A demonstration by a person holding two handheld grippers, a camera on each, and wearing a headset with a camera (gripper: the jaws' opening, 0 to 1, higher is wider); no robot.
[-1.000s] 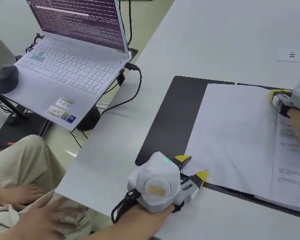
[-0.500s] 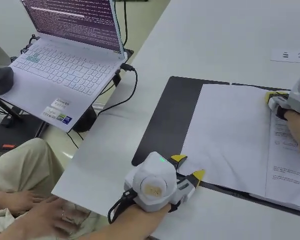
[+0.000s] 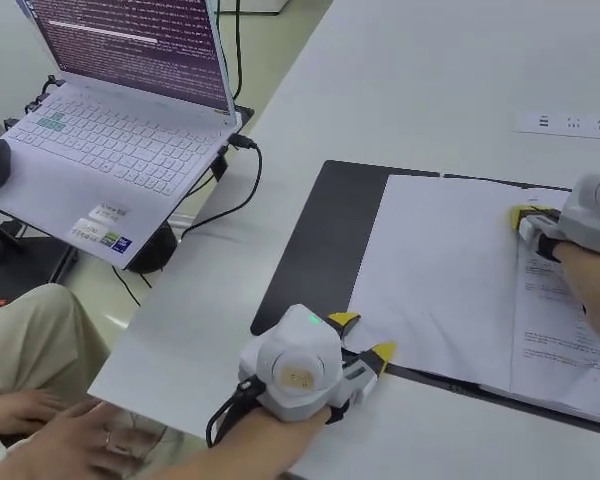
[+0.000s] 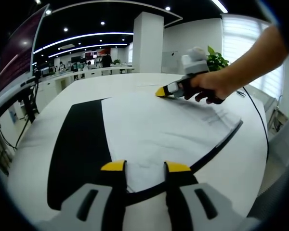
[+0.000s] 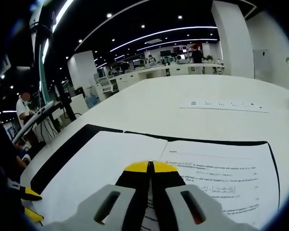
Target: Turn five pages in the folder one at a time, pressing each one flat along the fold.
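In the head view, the folder [image 3: 325, 245] is seen lying open on the white table [image 3: 430, 80], a blank turned page [image 3: 440, 280] on its left half and a printed page [image 3: 560, 320] on its right. The fold [image 3: 517, 300] runs from about 12 to 6 o'clock between them. The right gripper [image 3: 525, 218] is set at the far end of that fold, while the left gripper [image 3: 362, 336] is parked at the folder's near edge, well apart from the fold. In the left gripper view, its jaws are spread with nothing clamped, and the blank page's near edge lies between them. In the right gripper view, the jaws are pressed together on nothing, tips down at the crease, which continues toward 12 o'clock. The right gripper is judged the nearer one for a pressing stroke along the fold's long axis toward the person.
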